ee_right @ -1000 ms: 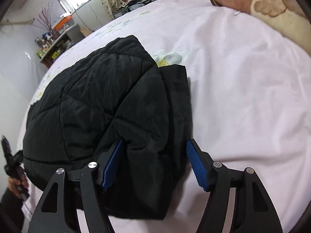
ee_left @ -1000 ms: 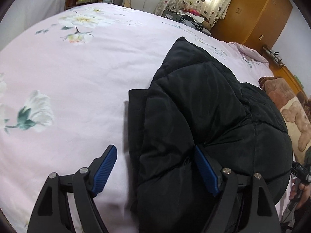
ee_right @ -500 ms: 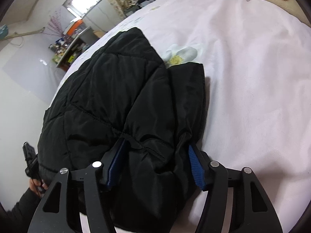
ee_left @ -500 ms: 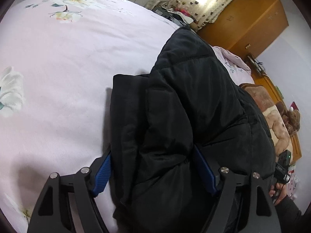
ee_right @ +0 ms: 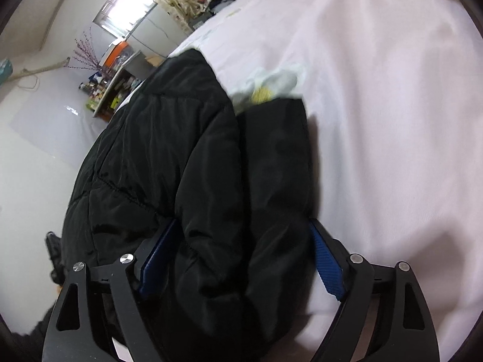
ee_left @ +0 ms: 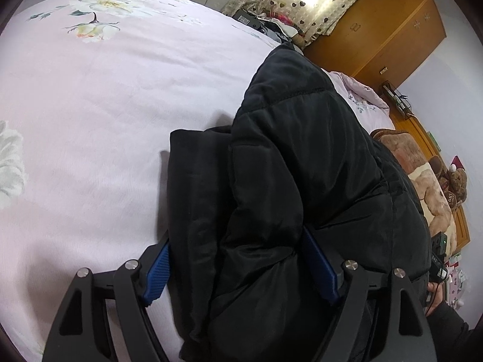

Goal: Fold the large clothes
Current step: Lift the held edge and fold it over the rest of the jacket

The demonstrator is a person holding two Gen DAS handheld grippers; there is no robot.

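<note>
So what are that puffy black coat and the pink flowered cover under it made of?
The puffy black quilted coat looks like padded synthetic shell, perhaps nylon or polyester: a slight sheen, stitched seams, plump panels. The pale pink flowered bed cover looks like soft matte woven cloth, possibly cotton, with printed white blossoms and fine creases.

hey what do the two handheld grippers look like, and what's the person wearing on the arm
Both the left gripper and right gripper have matte black cut-out frames, silver round bolts and ribbed blue finger pads. The person's sleeve is black.
</note>
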